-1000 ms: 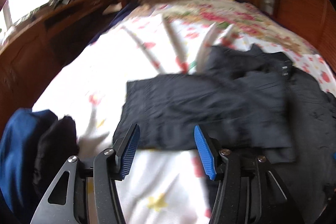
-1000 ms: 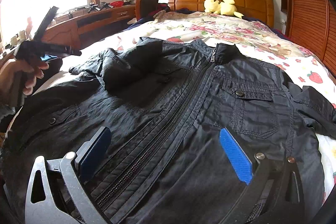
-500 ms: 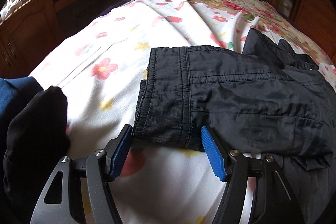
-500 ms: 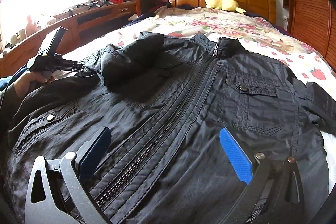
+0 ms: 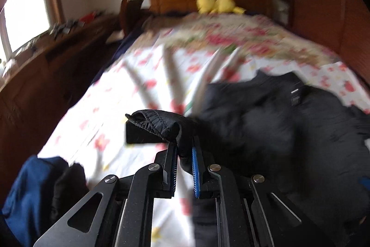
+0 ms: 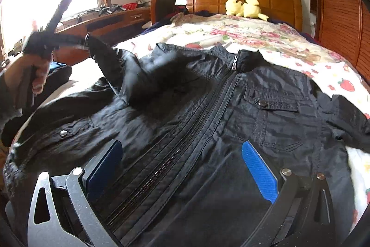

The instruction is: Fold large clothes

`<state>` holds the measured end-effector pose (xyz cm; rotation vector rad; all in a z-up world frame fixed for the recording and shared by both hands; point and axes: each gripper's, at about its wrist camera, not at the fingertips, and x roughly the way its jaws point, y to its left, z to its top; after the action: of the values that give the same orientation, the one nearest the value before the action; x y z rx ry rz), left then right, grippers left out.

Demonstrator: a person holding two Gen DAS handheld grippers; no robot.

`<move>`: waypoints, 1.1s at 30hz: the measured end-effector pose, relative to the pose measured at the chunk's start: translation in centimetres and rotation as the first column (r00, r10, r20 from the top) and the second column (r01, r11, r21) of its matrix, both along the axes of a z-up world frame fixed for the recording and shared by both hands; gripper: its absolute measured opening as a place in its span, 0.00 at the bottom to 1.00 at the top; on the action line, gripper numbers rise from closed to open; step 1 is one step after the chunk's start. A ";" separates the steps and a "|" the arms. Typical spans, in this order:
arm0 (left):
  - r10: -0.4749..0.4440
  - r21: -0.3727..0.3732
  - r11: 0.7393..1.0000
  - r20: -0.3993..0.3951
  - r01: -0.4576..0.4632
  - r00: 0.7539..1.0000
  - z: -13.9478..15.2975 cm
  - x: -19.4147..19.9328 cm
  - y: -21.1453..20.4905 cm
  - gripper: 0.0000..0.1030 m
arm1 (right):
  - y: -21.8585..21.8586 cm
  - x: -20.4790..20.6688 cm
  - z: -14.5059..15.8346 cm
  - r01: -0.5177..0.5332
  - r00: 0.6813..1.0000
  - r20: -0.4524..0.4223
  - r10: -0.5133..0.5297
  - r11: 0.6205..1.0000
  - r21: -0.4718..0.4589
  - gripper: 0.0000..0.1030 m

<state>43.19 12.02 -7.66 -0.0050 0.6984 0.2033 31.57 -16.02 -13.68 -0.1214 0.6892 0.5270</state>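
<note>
1. Since a moment ago the left gripper [image 5: 184,149] has closed in on the sleeve cuff [image 5: 157,123] and lifted it off the bedsheet [image 5: 111,112] — jaws closing, cloth pinched between them.
2. Black jacket [image 6: 208,112] lies zipped, front up, spread on the bed.
3. Right gripper [image 6: 182,168] — jaws wide apart, low over the jacket's hem, gripping nothing.

Jacket [image 6: 208,122] lies on bed [image 6: 289,43].
</note>
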 end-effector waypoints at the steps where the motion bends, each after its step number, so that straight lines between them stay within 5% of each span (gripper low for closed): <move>1: -0.019 -0.005 1.000 0.025 0.019 1.000 1.2 -0.6 -1.2 0.11 | -0.4 -0.3 0.5 0.000 1.000 0.005 -0.001 1.000 0.011 1.00; 13: -0.261 0.054 0.965 0.118 0.256 0.958 7.4 -9.4 -13.2 0.11 | -7.7 -1.5 5.1 0.093 0.990 0.104 -0.098 0.994 0.054 1.00; 21: -0.327 0.073 0.944 0.085 0.321 0.941 6.0 -14.5 -15.7 0.16 | -11.5 -1.5 6.6 0.151 0.979 0.130 -0.160 0.986 0.075 1.00; 26: -0.344 0.074 0.939 0.111 0.337 0.932 6.1 -17.9 -16.2 0.43 | -12.9 -2.1 7.4 0.166 0.973 0.144 -0.178 0.982 0.089 1.00; 33: -0.294 0.039 0.956 0.132 0.291 0.947 3.8 -21.5 -15.0 0.46 | -12.2 -2.9 6.9 0.139 0.980 0.133 -0.149 0.987 0.079 1.00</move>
<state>21.68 -3.00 -3.91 0.1016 0.5527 -0.0759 28.70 -28.18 -6.75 -0.0414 0.5389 0.3985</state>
